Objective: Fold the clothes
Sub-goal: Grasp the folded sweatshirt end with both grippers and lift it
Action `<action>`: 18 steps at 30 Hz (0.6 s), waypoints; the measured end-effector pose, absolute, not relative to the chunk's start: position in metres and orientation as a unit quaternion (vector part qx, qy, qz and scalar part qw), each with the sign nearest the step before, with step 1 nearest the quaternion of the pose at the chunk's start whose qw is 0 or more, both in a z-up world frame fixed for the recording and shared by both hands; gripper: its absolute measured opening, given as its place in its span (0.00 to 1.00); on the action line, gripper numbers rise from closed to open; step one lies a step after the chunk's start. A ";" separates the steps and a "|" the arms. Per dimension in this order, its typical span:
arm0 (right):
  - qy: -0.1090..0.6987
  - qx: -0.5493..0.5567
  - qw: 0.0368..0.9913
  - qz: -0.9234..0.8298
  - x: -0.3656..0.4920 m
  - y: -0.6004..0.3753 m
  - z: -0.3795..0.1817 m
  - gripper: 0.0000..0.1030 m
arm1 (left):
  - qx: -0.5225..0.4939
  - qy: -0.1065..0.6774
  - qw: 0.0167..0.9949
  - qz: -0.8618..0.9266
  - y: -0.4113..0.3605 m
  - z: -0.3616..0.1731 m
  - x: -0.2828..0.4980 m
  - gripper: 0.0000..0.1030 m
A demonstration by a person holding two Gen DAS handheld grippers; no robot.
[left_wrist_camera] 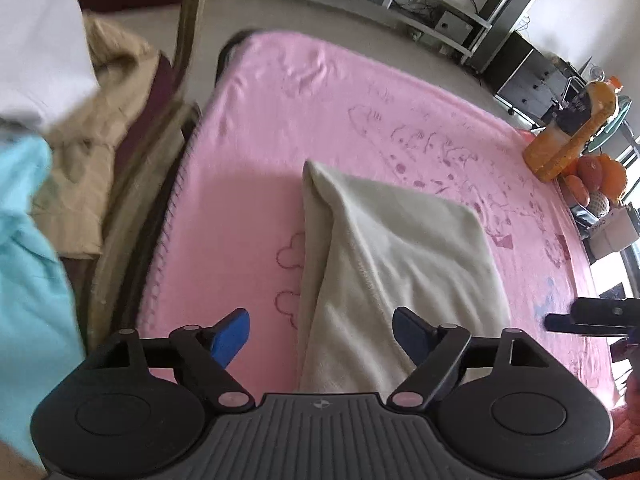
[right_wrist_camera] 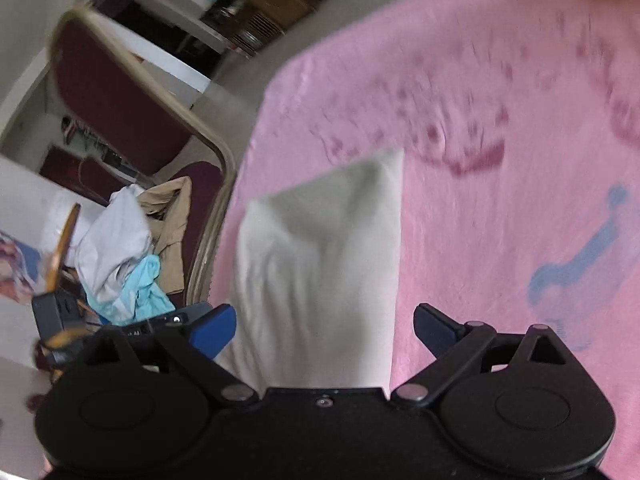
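The room is a lived-in one with a pale floor; grey metal shelving (left_wrist_camera: 460,20) with black boxes stands along the far wall. The biggest thing is the surface covered by a pink fleece blanket with darker pink cartoon drawings (left_wrist_camera: 360,112), which fills most of both views; in the right wrist view the same blanket (right_wrist_camera: 500,200) shows also a blue drawing.

To the left of the surface stands a chair with a dark maroon seat and a beige metal frame (right_wrist_camera: 120,100). On its seat lies a heap of clothes — a beige garment (left_wrist_camera: 92,152), a white garment (left_wrist_camera: 40,52) and a light blue garment (left_wrist_camera: 24,260). They are crumpled and lie partly over each other.

In the near middle of the blanket lies a cream-white folded cloth (left_wrist_camera: 392,272). It is folded into a long shape, narrower at its far end, and its near end goes under the edge of the camera view. In the right wrist view this cloth (right_wrist_camera: 320,264) is blurred.

At the far right corner of the surface there are an orange plastic bottle (left_wrist_camera: 568,136) and some round orange fruits (left_wrist_camera: 600,172) just beside it.

The left gripper (left_wrist_camera: 320,332) hovers over the near end of the cloth, its blue jaws wide apart and holding nothing. The right gripper (right_wrist_camera: 324,328) is also over the cloth — its jaws are apart as well, with the cloth seen between them.
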State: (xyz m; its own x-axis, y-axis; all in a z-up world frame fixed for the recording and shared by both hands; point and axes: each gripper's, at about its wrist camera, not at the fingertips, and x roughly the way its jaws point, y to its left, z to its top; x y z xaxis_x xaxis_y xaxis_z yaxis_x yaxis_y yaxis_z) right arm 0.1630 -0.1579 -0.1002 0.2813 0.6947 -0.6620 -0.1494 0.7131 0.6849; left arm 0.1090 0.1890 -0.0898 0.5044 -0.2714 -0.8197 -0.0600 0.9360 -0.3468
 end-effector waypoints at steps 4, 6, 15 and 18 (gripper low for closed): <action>0.536 0.301 0.740 0.274 0.171 -0.163 -0.136 0.73 | -0.223 0.504 0.832 -0.067 0.200 -0.105 0.112 0.77; 0.537 0.332 0.727 0.270 0.173 -0.171 -0.149 0.69 | -0.238 0.504 0.827 -0.076 0.201 -0.108 0.113 0.77; 0.535 0.389 0.690 0.294 0.176 -0.179 -0.174 0.48 | -0.288 0.514 0.801 -0.102 0.190 -0.123 0.128 0.66; 0.531 0.381 0.693 0.302 0.175 -0.174 -0.174 0.49 | -0.289 0.510 0.804 -0.096 0.185 -0.125 0.133 0.66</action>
